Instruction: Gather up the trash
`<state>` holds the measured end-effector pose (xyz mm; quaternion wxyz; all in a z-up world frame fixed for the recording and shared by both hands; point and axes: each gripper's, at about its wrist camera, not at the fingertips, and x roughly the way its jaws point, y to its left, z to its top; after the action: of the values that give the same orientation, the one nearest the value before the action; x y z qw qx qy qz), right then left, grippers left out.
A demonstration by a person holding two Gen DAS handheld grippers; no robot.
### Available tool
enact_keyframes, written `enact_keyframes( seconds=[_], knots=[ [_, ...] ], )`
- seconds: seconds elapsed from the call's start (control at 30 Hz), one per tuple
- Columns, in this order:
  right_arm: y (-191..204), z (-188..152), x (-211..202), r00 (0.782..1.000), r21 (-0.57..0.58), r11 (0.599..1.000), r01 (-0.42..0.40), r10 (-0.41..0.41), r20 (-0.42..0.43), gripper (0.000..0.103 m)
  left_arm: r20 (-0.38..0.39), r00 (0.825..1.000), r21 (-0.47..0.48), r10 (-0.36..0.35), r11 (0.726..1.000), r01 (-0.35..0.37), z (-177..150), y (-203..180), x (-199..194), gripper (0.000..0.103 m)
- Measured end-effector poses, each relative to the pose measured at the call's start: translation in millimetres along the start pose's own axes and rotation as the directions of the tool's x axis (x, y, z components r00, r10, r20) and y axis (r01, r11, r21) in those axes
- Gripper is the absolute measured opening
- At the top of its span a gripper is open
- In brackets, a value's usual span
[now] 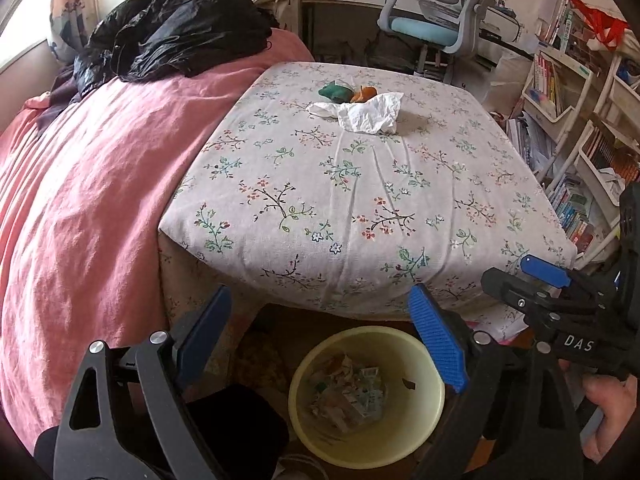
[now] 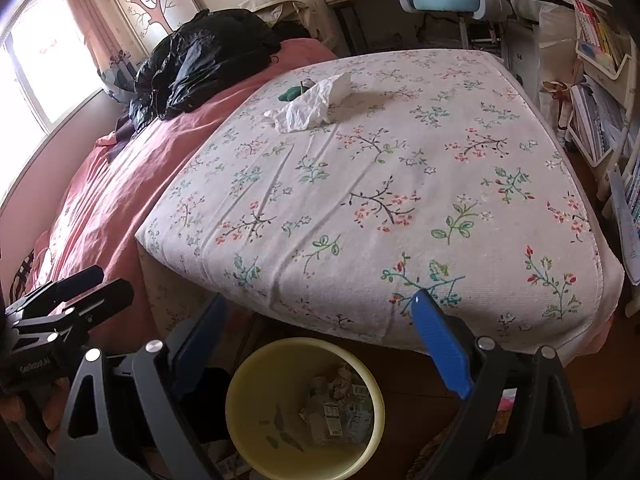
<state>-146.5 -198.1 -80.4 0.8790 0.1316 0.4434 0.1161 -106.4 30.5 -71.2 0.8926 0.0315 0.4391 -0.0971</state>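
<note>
A crumpled white tissue [image 1: 366, 114] lies on the far part of the floral bed sheet [image 1: 352, 200], with a green wrapper [image 1: 334, 91] and an orange wrapper [image 1: 364, 93] just behind it. The tissue [image 2: 310, 106] and green wrapper [image 2: 292, 94] also show in the right wrist view. A pale yellow bin [image 1: 432, 408] holding several scraps stands on the floor below the bed's near edge; it also shows in the right wrist view [image 2: 240, 420]. My left gripper [image 1: 320, 332] is open and empty above the bin. My right gripper [image 2: 320, 344] is open and empty above the bin, and it also shows in the left wrist view [image 1: 532, 276].
A pink blanket [image 1: 80, 200] covers the left of the bed, with a black bag [image 1: 176, 28] on it. A blue desk chair [image 1: 432, 20] and desk stand beyond. Bookshelves [image 1: 580, 128] line the right side.
</note>
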Motion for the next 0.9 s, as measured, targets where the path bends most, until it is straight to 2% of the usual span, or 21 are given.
enact_keyframes(
  seconds=[0.9],
  knots=[
    [3.0,-1.7,2.1,1.0,-0.014,1.0,0.013,-0.013,-0.002,0.089,-0.013,1.0,0.027,0.014,1.0,-0.014,-2.3,-5.1,3.9,0.088]
  ],
)
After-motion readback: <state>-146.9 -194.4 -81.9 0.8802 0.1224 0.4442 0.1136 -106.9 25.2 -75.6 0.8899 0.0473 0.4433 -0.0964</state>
